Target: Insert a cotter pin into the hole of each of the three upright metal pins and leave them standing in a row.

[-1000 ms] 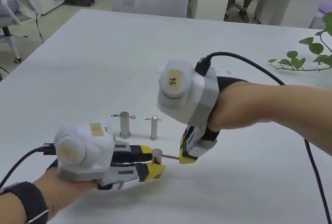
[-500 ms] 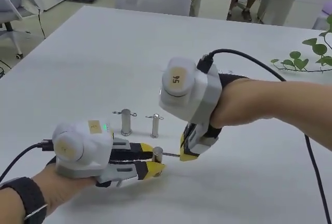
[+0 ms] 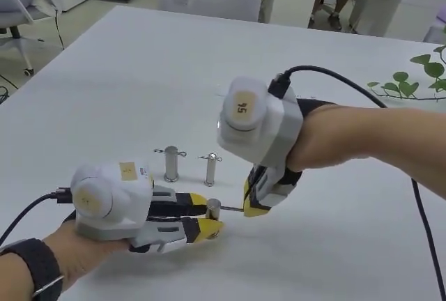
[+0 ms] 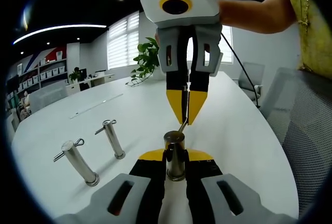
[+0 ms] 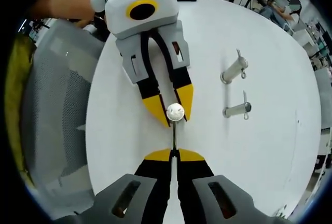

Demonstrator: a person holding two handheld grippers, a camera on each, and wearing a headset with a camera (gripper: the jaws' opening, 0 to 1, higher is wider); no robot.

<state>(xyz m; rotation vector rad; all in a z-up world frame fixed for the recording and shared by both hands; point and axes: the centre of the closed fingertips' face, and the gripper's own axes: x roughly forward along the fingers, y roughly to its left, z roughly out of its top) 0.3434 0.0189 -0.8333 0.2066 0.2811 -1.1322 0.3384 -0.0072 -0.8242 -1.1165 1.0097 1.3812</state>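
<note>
**Cotter pin tip at the head of the last pin**

Head view: my left gripper (image 3: 206, 216), low and left of centre, has its jaws closed on the third metal pin (image 3: 213, 209), which stands upright on the white table (image 3: 139, 71). My right gripper (image 3: 252, 207) comes in from the right, its jaws pinched on a cotter pin (image 3: 232, 209) that lies level and points at the pin's head. Just above and to the left stand two fitted metal pins (image 3: 171, 164), each with a cotter pin through its top.

Left gripper view: the third metal pin (image 4: 175, 154) sits between my yellow tips at bottom centre. The right gripper (image 4: 187, 107) hangs over it, with the cotter pin's end at the pin's top.

Right gripper view: the cotter pin (image 5: 175, 138) runs up from my closed tips to the pin's round head. I cannot tell whether it has entered the hole.
</note>
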